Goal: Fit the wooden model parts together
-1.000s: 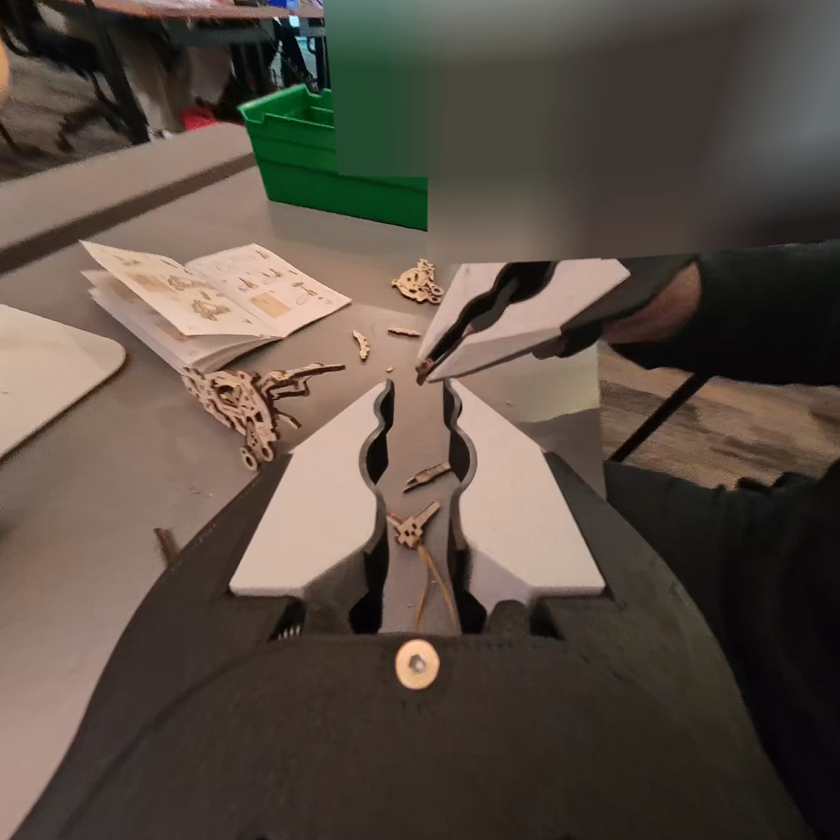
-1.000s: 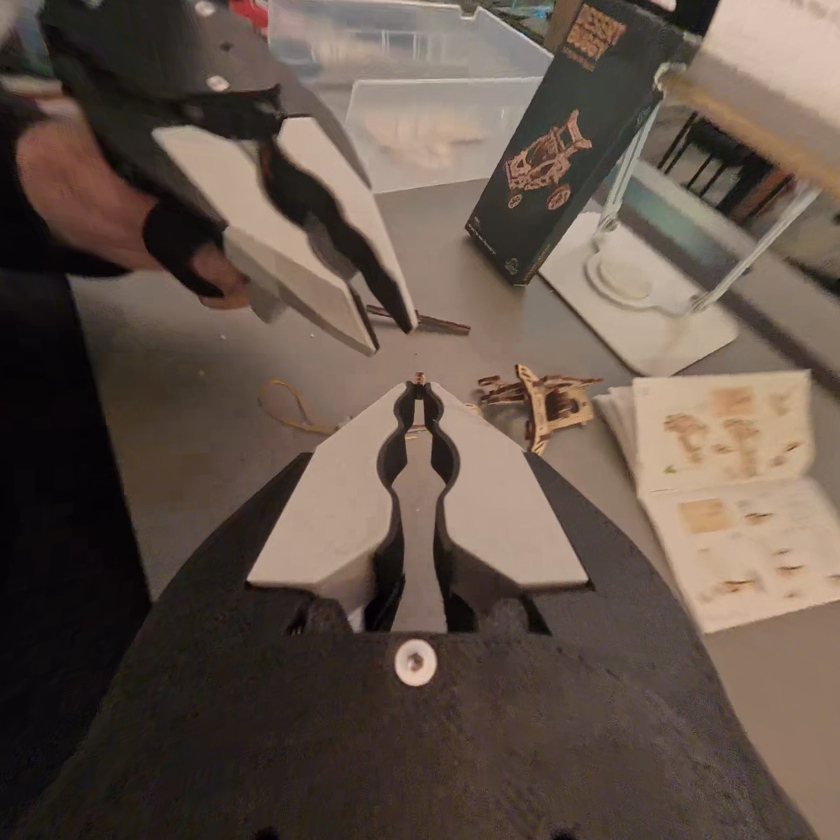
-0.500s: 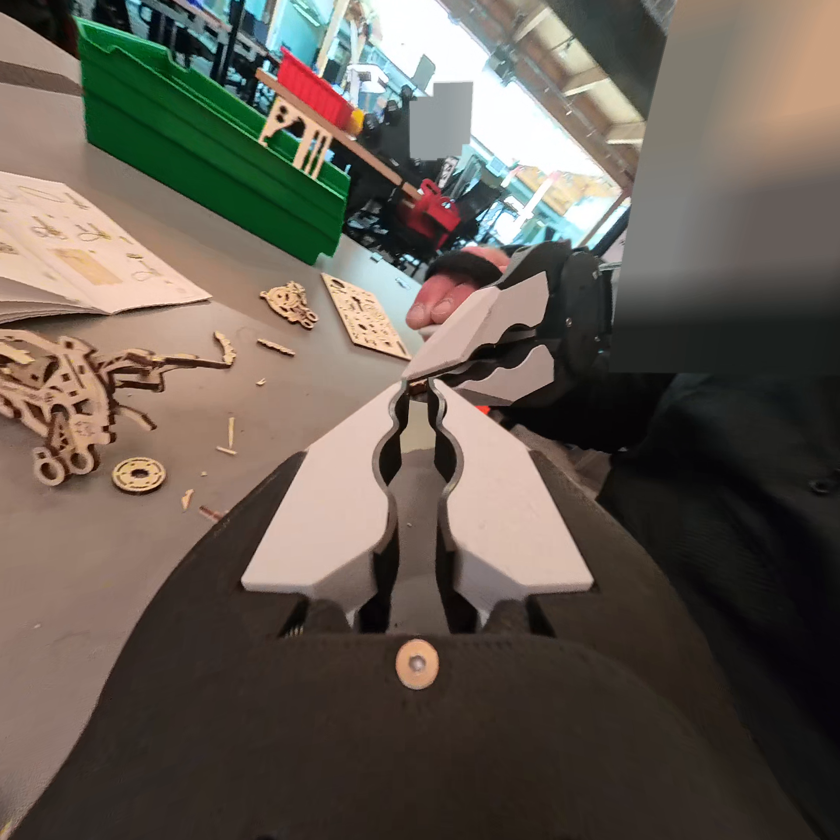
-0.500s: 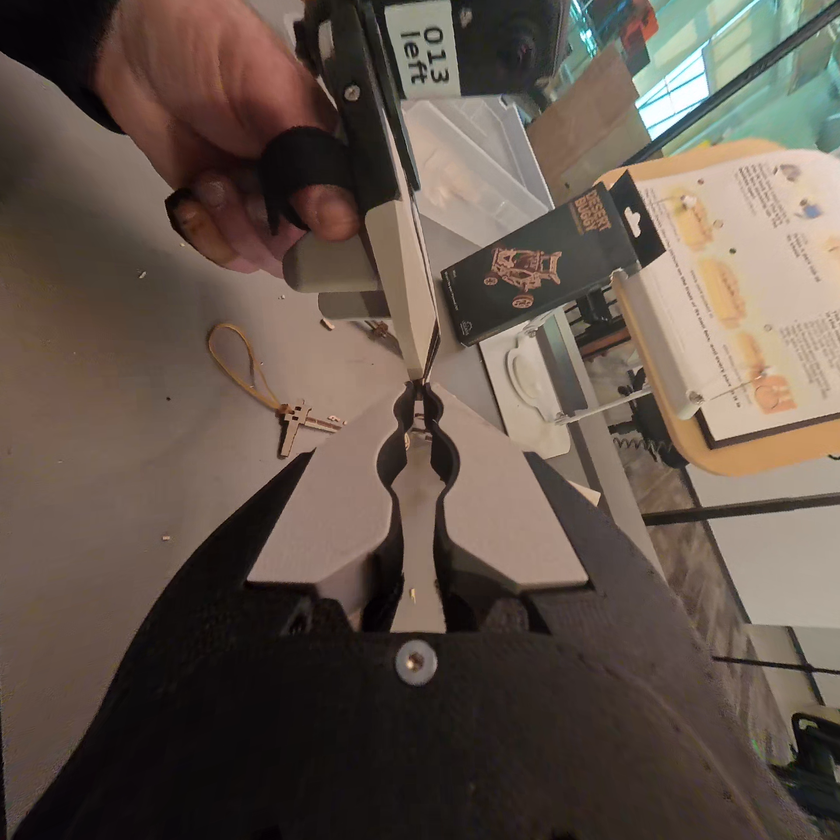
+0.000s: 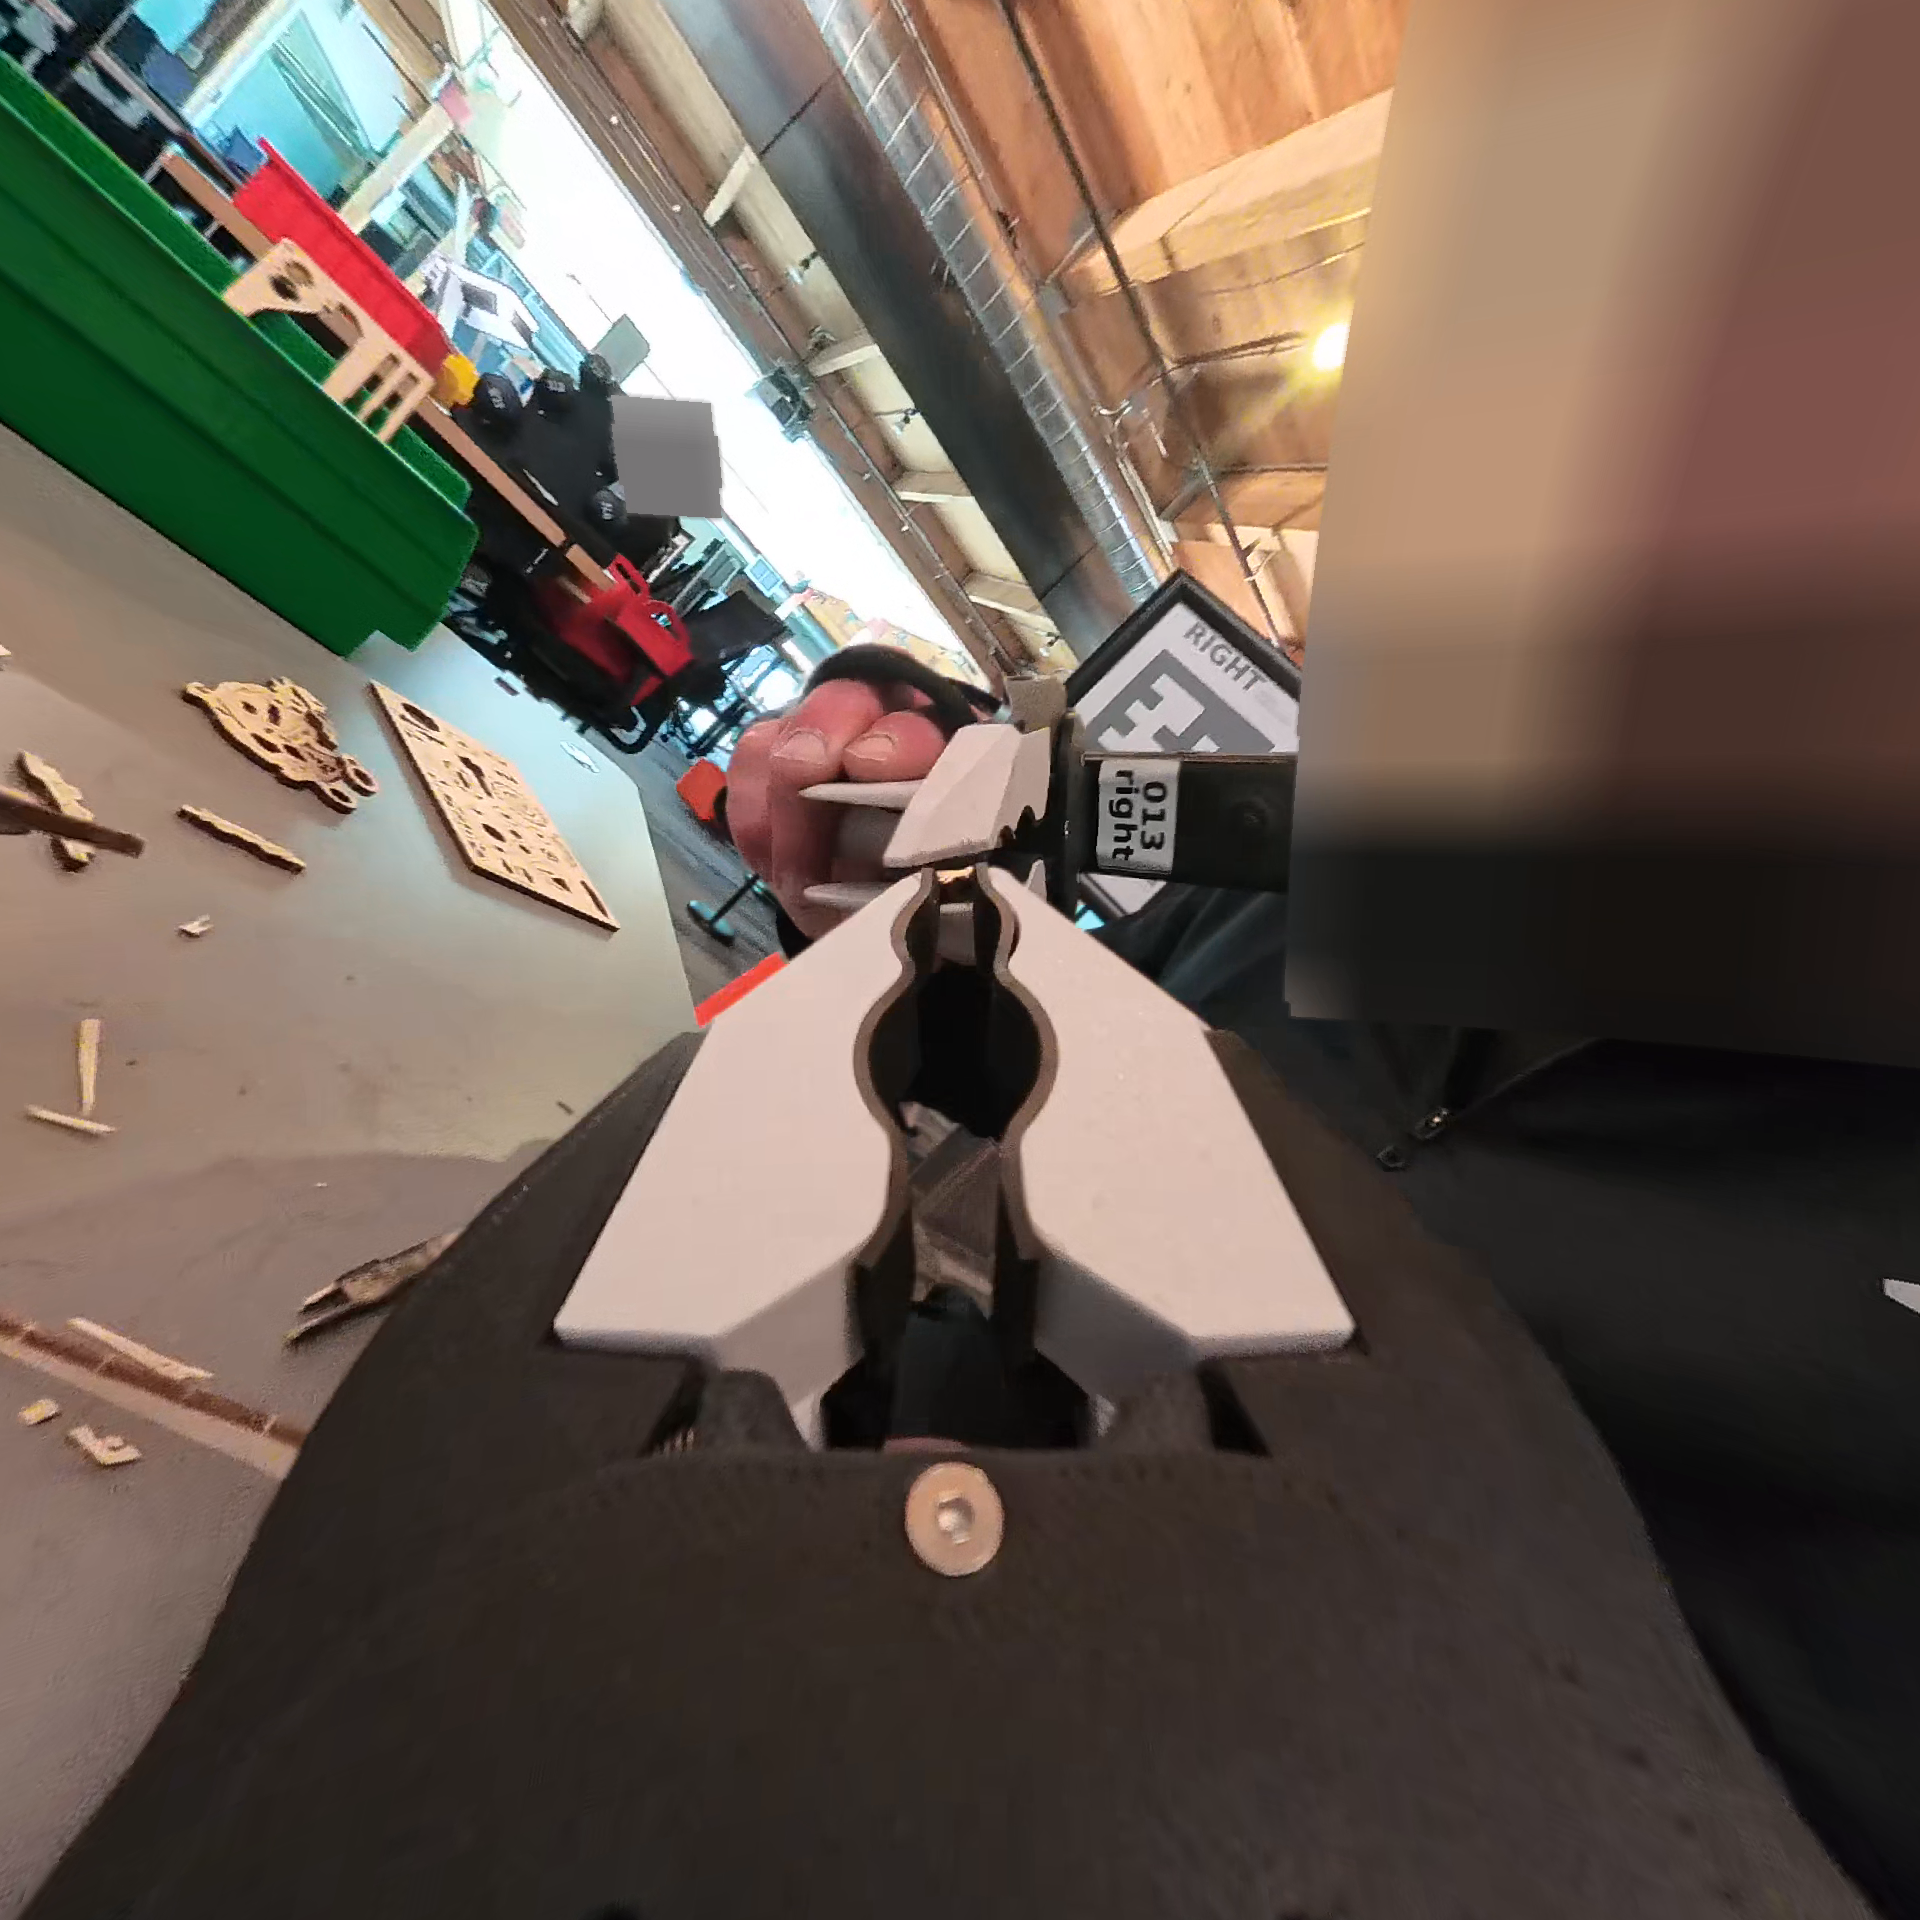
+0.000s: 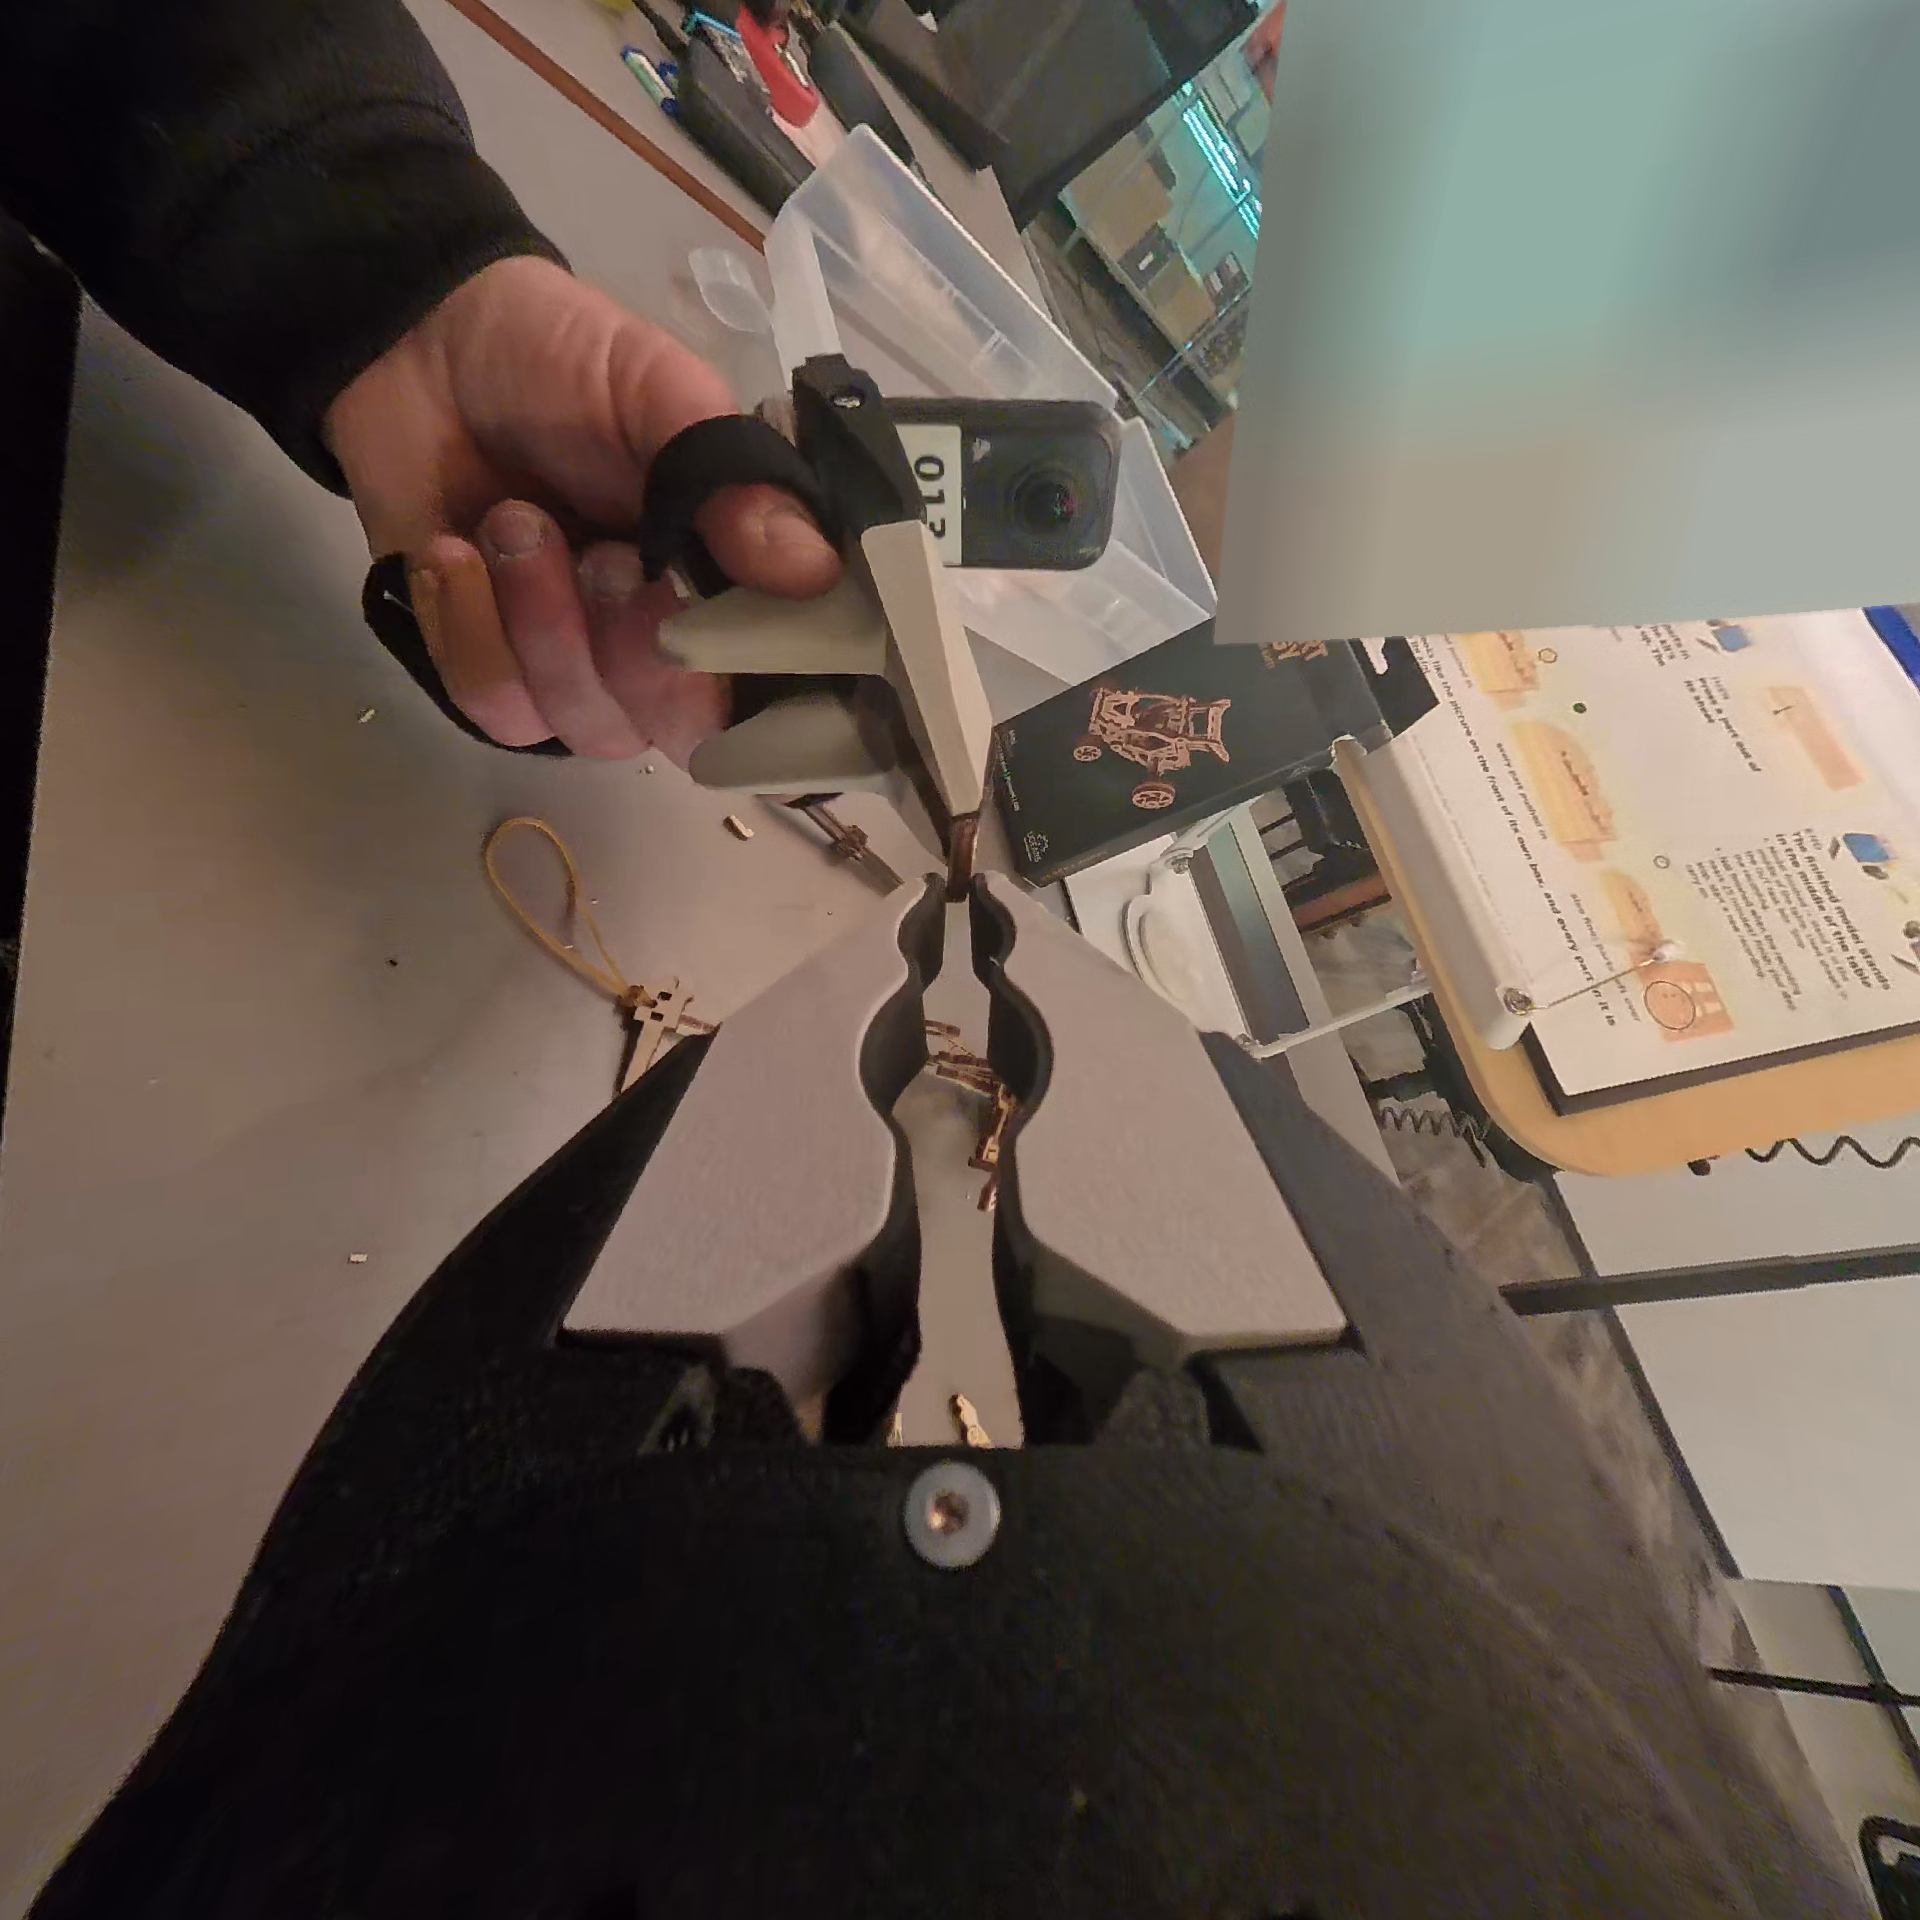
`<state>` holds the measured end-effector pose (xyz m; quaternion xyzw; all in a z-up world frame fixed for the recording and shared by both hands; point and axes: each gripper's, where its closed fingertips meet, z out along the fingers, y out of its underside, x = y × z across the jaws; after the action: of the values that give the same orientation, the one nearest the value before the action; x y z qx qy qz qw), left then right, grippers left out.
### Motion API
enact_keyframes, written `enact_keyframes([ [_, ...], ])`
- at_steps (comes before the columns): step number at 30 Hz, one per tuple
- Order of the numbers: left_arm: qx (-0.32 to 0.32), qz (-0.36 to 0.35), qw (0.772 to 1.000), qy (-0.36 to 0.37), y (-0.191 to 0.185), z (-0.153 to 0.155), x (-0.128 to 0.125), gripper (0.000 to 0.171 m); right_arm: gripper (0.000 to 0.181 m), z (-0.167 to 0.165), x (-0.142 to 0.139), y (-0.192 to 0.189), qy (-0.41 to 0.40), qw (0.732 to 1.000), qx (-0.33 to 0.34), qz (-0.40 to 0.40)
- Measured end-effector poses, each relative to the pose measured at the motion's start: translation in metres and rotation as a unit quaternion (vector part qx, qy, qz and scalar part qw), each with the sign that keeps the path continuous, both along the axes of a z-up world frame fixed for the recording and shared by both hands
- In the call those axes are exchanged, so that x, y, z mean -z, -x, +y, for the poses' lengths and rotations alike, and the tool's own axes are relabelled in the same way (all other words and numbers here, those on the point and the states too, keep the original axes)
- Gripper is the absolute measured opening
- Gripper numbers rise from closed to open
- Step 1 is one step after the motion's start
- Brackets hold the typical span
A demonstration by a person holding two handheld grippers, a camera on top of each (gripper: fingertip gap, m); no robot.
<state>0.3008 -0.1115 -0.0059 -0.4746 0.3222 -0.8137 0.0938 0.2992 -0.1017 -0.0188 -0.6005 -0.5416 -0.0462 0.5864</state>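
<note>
Both grippers raised off table since a second ago, tips now meeting mid-frame. Right gripper (image 6: 958,891) nearly closed, pinching small wooden part (image 6: 962,847); left gripper (image 5: 951,883) narrowed onto same piece. Mating apparently underway.

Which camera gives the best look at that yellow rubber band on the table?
The right wrist view. There the rubber band lies in full sight on the grey table, left of the right gripper, its end by a small wooden cross piece. The left wrist view does not show it, only other wooden scraps.
</note>
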Motion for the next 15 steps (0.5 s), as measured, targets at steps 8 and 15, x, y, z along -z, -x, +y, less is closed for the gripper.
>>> enact_keyframes([
  [8, 0.027, -0.023, 0.998, 0.051, 0.0028, -0.0032, -0.0006, 0.004, 0.004, -0.0050, -0.0009, 0.0033, 0.000, 1.000, -0.007, 0.004],
  [15, 0.039, -0.038, 0.996, 0.064, 0.0044, -0.0047, -0.0033, 0.004, 0.002, -0.0074, -0.0066, 0.0054, -0.005, 1.000, -0.007, 0.008],
])
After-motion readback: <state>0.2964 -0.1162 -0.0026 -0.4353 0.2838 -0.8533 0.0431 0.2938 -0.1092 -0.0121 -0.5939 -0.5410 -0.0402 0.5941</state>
